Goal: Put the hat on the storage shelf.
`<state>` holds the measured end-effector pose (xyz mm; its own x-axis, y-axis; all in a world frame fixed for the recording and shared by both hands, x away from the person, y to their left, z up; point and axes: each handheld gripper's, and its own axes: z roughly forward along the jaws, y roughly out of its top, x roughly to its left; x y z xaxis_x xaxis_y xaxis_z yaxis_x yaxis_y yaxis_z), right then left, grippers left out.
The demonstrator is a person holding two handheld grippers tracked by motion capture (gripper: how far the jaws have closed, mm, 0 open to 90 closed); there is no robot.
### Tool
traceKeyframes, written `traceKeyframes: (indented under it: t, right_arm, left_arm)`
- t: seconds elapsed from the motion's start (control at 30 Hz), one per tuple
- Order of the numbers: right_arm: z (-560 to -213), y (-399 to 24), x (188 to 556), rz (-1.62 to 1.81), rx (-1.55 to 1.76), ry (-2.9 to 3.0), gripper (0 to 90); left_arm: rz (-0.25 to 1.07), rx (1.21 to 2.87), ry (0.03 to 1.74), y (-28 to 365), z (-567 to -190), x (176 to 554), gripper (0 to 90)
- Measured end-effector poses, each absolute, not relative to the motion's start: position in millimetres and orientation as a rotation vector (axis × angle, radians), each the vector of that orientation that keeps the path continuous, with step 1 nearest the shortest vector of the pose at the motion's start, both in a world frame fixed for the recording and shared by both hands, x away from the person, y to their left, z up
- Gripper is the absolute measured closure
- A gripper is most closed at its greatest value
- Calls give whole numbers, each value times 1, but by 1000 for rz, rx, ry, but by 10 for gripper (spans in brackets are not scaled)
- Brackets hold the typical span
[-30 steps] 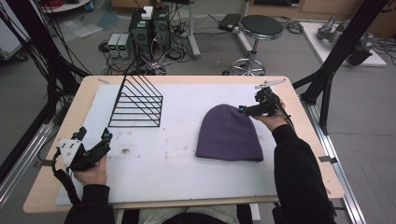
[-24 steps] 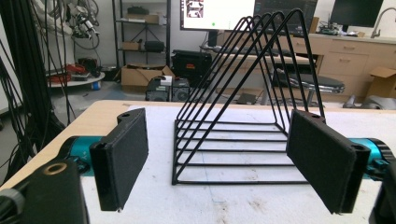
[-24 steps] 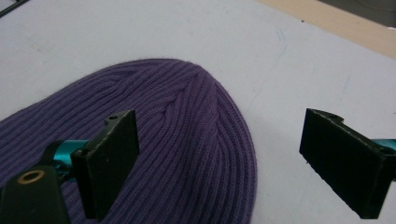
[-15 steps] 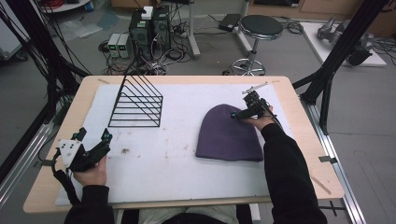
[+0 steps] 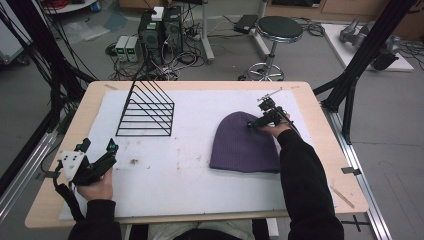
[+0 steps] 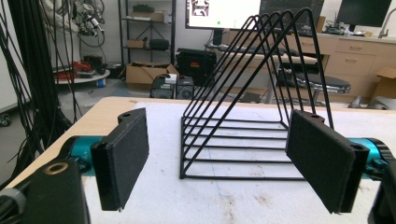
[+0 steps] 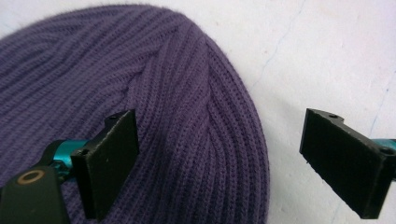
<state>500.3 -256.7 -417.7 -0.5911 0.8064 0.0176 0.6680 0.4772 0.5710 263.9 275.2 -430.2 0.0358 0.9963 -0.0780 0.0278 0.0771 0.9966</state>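
Purple ribbed knit beanie (image 5: 245,144) lies flat on white foam mat (image 5: 200,165), right of centre. Right gripper (image 7: 219,163) over its crown edge, jaws spread, one above knit, one above mat. Left gripper (image 6: 224,158) released, facing black wire triangular rack (image 6: 243,102).

No words, numbers or signs are showing clearly enough to read. The screen (image 6: 223,13) far behind the table in the left gripper view is glowing white with small dark marks, but they are looking too blurry to make out.
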Motion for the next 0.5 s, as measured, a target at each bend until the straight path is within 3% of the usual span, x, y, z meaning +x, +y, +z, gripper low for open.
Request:
traceKeyframes:
  t: [0.5]
  right_arm:
    - [-430,-250,502,751,1343,2536,117]
  left_arm:
    - [1098,1182,1269,277,-432,265,220]
